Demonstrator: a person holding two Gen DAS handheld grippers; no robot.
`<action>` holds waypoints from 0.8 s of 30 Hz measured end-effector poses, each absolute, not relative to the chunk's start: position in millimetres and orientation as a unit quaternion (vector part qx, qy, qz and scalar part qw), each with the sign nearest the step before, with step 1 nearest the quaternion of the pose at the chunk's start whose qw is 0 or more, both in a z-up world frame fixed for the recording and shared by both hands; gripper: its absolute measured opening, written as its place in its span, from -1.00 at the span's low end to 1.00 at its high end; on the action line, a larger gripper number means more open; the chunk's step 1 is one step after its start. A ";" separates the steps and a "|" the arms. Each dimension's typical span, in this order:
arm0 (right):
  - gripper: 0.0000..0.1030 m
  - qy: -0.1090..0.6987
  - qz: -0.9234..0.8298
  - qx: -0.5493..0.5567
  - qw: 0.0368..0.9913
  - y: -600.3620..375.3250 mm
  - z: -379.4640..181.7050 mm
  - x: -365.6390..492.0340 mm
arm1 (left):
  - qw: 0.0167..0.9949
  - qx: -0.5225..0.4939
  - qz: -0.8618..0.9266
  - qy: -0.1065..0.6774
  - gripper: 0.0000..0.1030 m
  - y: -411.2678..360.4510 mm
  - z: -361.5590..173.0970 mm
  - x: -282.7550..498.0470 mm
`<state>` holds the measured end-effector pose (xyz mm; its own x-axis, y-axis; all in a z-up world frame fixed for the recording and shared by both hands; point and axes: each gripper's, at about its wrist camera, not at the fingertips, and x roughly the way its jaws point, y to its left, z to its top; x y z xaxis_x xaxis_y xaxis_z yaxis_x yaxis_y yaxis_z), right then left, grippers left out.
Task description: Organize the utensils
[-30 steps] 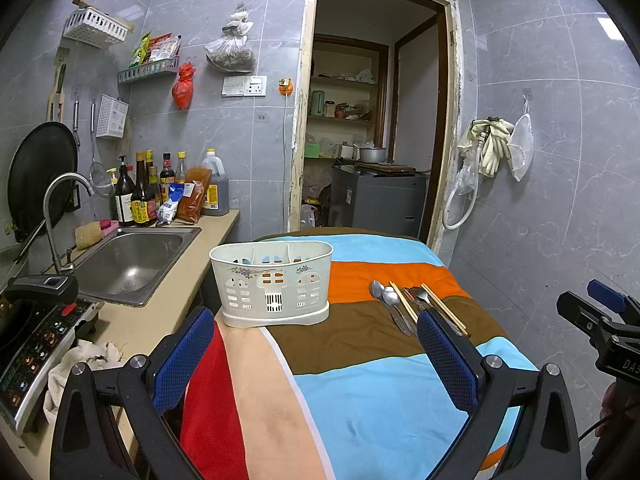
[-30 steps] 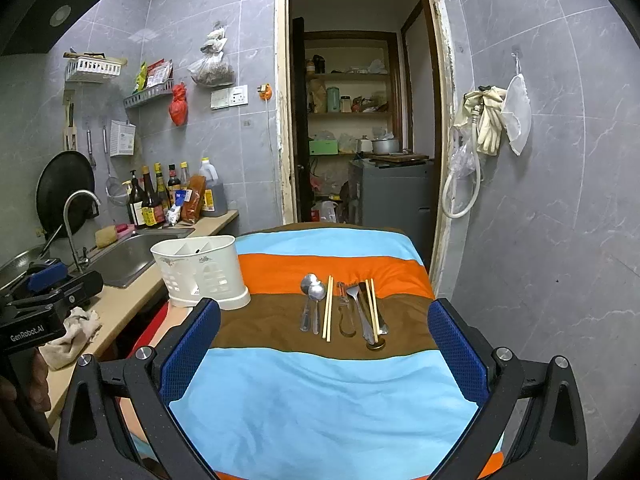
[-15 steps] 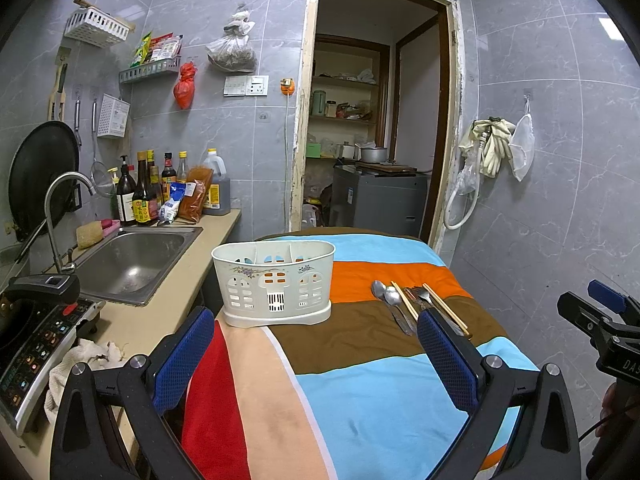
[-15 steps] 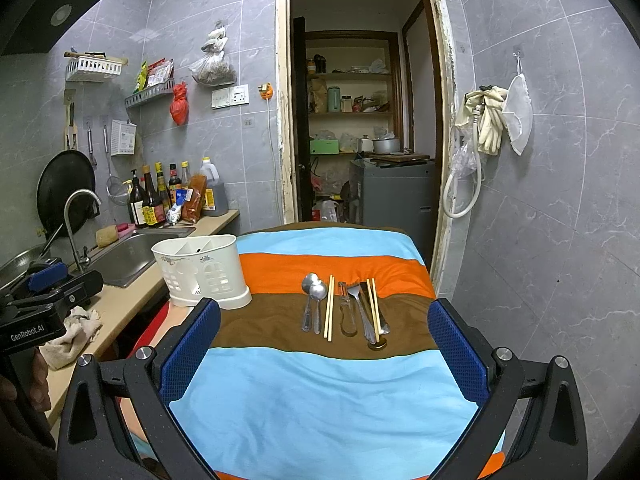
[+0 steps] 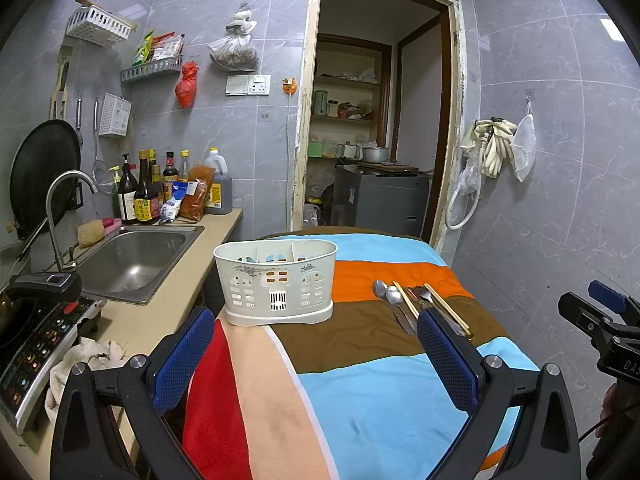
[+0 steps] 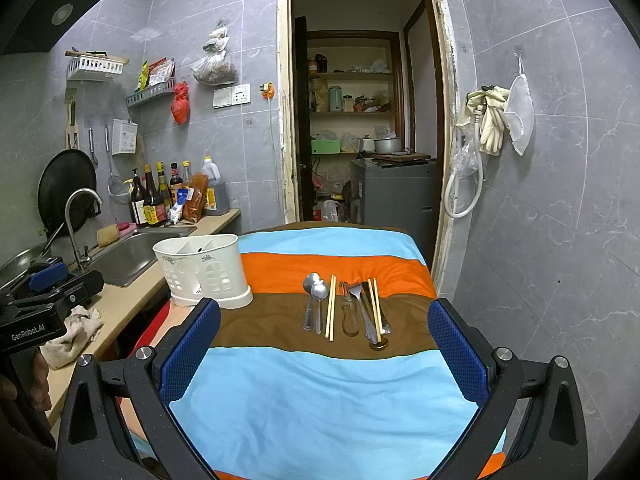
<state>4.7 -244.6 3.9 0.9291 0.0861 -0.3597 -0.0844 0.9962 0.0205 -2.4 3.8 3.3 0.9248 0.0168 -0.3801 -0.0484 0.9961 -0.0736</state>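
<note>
A: How are the two tools held?

B: The left gripper (image 5: 316, 344) is held with its blue-padded jaws spread wide, and nothing is gripped between them. The right gripper (image 6: 324, 344) is also spread wide and holds nothing.

A: Where is the cutlery seen?

B: From the right wrist view, the steel spoons (image 6: 315, 292), the pale wooden chopsticks (image 6: 330, 307) and the steel fork (image 6: 362, 308) are laid side by side at 12 o'clock, on the brown band of the striped cloth (image 6: 320, 396). A second pair of chopsticks is placed at the right of the fork.

A: And the holder?

B: The white perforated plastic utensil basket (image 5: 276, 282) is stood upright at 11 o'clock of the left gripper, well apart from the cutlery, near the steel sink (image 5: 132, 256).
</note>
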 end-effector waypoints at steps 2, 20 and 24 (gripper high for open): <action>0.98 0.184 0.043 0.003 0.982 -244.7 4.2 4.7 | 0.980 -0.041 0.017 0.193 0.98 3.7 3.2 -2.5; 0.98 0.179 0.045 0.001 0.983 -225.5 1.8 5.4 | 0.980 -0.039 0.013 0.195 0.98 6.7 2.7 -1.2; 0.98 0.176 0.044 0.007 0.983 -226.9 7.3 6.9 | 0.980 -0.034 0.017 0.193 0.98 7.1 4.2 0.2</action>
<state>6.9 -226.9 7.3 0.9343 0.0891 -0.3453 -0.0840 0.9960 0.0298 0.2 7.1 4.2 0.9249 0.0197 -0.3798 -0.0462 0.9971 -0.0606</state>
